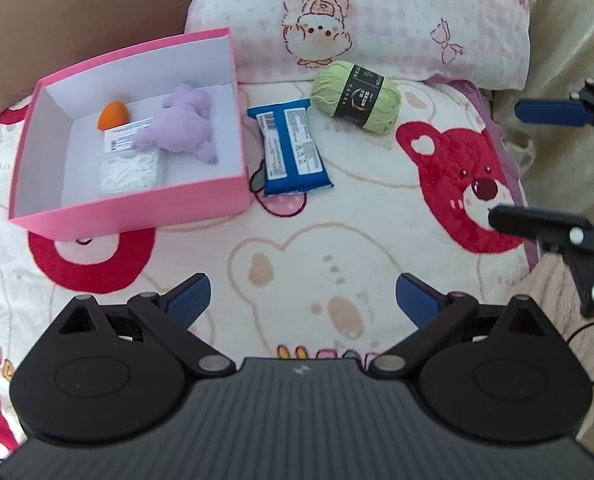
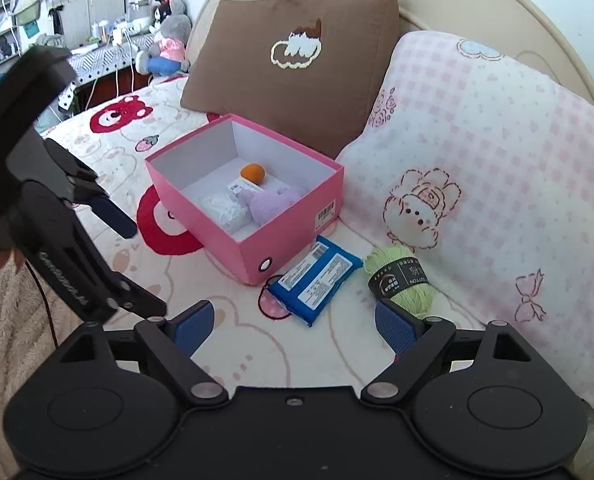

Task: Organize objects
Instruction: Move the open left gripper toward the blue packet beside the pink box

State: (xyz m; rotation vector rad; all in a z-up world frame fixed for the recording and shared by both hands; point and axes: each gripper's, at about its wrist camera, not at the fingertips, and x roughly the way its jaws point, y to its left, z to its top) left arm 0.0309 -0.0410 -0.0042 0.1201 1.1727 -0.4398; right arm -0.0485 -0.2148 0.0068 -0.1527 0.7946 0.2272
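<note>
Left wrist view: the left gripper (image 1: 303, 298) hovers with jaws spread and nothing between them, above the bear-print blanket (image 1: 337, 216). Ahead and to its left, the pink box (image 1: 137, 204) already holds a purple plush toy (image 1: 185, 120), an orange ball (image 1: 114, 115) and a white packet (image 1: 131, 168). Just right of the box lies a blue snack packet (image 1: 291, 146); beyond it, a green yarn ball (image 1: 355, 96), both still outside.

Right wrist view: the right gripper (image 2: 295, 326) is likewise spread and empty, the snack packet (image 2: 315, 276) directly ahead, the yarn (image 2: 401, 276) near its right finger. Judged roughly three items packed, two remaining.
</note>
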